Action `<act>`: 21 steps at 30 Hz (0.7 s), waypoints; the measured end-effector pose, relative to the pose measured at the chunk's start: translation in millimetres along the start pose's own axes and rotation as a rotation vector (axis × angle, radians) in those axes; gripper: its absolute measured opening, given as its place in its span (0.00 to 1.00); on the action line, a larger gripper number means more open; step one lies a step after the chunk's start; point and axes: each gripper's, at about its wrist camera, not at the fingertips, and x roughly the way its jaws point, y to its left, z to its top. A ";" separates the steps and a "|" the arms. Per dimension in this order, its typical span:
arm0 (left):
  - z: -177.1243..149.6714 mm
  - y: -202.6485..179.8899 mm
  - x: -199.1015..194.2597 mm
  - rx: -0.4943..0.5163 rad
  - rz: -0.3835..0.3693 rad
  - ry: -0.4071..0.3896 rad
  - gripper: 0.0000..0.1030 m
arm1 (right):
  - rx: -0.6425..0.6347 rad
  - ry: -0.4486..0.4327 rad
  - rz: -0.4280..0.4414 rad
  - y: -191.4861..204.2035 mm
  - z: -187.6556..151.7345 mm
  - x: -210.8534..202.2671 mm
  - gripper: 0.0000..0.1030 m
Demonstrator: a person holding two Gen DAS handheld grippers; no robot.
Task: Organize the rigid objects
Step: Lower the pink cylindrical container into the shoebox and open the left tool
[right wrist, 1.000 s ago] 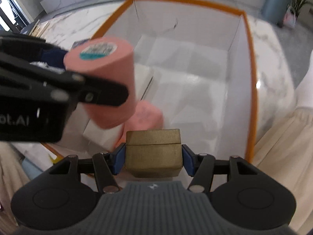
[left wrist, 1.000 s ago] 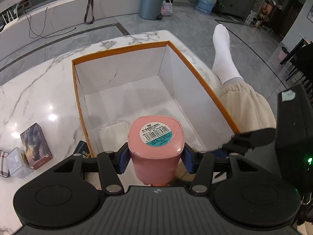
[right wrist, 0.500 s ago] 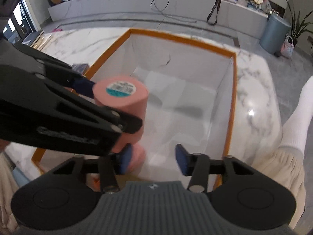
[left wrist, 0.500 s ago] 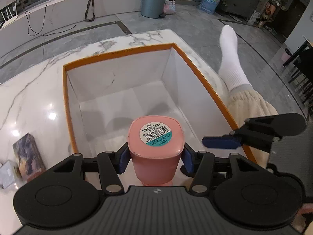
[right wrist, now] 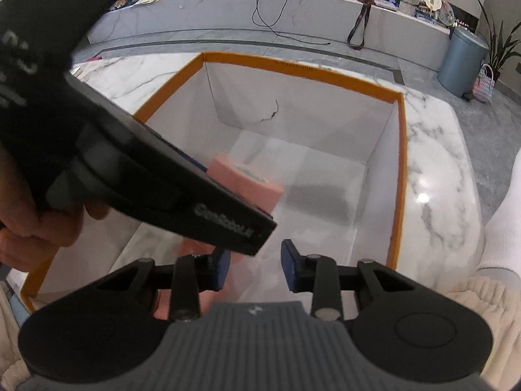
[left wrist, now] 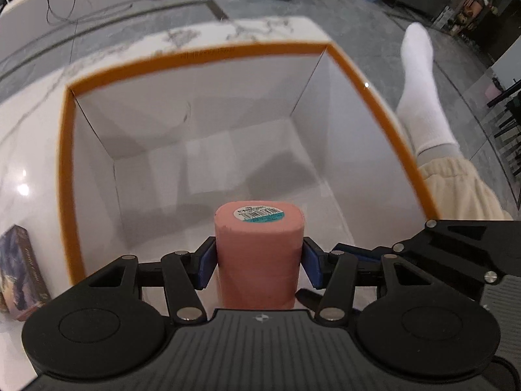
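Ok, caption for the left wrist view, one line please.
Left gripper holds a pink container upright over the open orange-rimmed box on the marble table.

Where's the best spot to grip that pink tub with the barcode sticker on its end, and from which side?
Grip the pink tub across its body, pads on two opposite sides, coming in along its length from the end away from the sticker, as the left gripper does. Its straight, rounded-square sides look flat enough for the pads.

A barcode label (left wrist: 259, 214) (print too small to read) tops the pink container (left wrist: 258, 254).
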 end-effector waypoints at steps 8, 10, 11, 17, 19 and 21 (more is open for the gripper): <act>-6.0 -0.4 13.2 -0.008 0.007 0.048 0.63 | 0.000 0.021 0.000 -0.7 -1.4 12.0 0.28; -6.5 0.6 7.7 -0.010 0.013 0.038 0.64 | -0.001 0.022 -0.003 0.2 -0.7 11.9 0.28; -7.7 1.9 3.1 -0.012 0.011 0.028 0.64 | -0.001 0.020 -0.004 0.8 -0.3 10.7 0.28; -17.0 8.4 -42.4 0.002 -0.007 -0.054 0.64 | -0.001 0.005 -0.017 8.3 2.6 -2.2 0.29; -25.2 12.8 -64.7 0.012 -0.018 -0.094 0.64 | 0.002 -0.007 -0.016 13.2 3.4 -10.0 0.29; -31.3 17.0 -84.3 0.024 -0.023 -0.127 0.64 | 0.000 -0.021 -0.010 20.6 6.4 -16.7 0.30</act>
